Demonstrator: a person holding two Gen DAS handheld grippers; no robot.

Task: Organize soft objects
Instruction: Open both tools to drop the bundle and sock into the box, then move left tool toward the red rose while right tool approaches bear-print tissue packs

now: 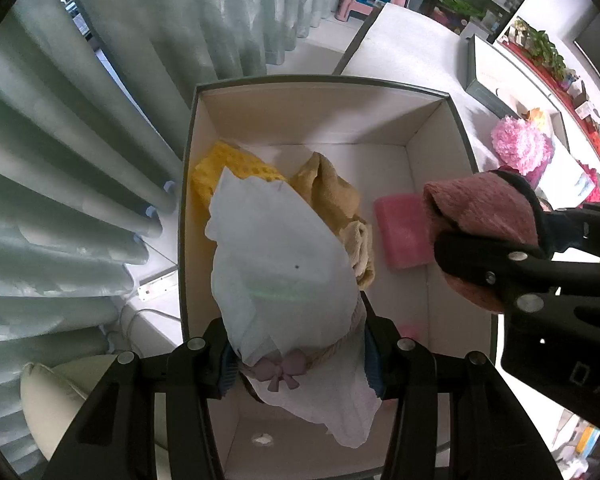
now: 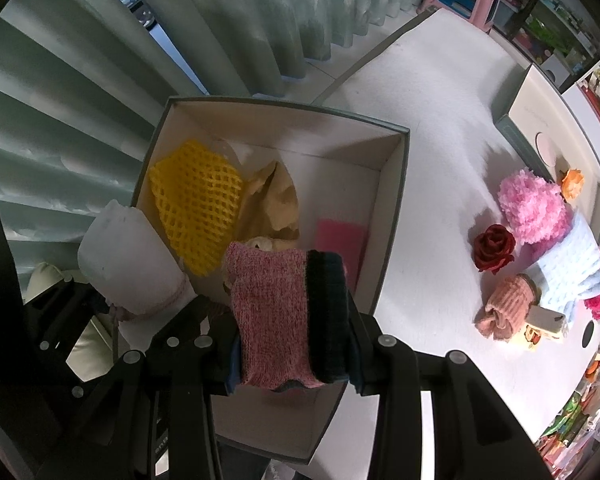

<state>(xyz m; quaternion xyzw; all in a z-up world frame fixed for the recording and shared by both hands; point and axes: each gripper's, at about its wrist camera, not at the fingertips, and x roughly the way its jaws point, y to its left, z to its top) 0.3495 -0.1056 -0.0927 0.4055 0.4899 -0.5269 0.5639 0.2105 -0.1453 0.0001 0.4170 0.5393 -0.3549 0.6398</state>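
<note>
An open grey box (image 1: 380,136) (image 2: 396,184) holds a yellow foam net (image 1: 220,164) (image 2: 196,208), a tan cloth (image 1: 332,196) (image 2: 272,200) and a pink sponge (image 1: 400,228) (image 2: 340,240). My left gripper (image 1: 300,360) is shut on a white drawstring pouch (image 1: 280,264) (image 2: 128,256) with a pink bow, held over the box. My right gripper (image 2: 292,356) (image 1: 496,248) is shut on a pink knit sock with a dark cuff (image 2: 280,308) (image 1: 480,208), above the box's right side.
On the white table (image 2: 440,100) to the right lie a pink pompom (image 2: 532,208) (image 1: 520,148), a red rose (image 2: 494,248), a light blue towel (image 2: 572,272), a peach knit roll (image 2: 504,304) and a flat box lid (image 2: 540,120). Grey curtains (image 1: 80,180) hang left.
</note>
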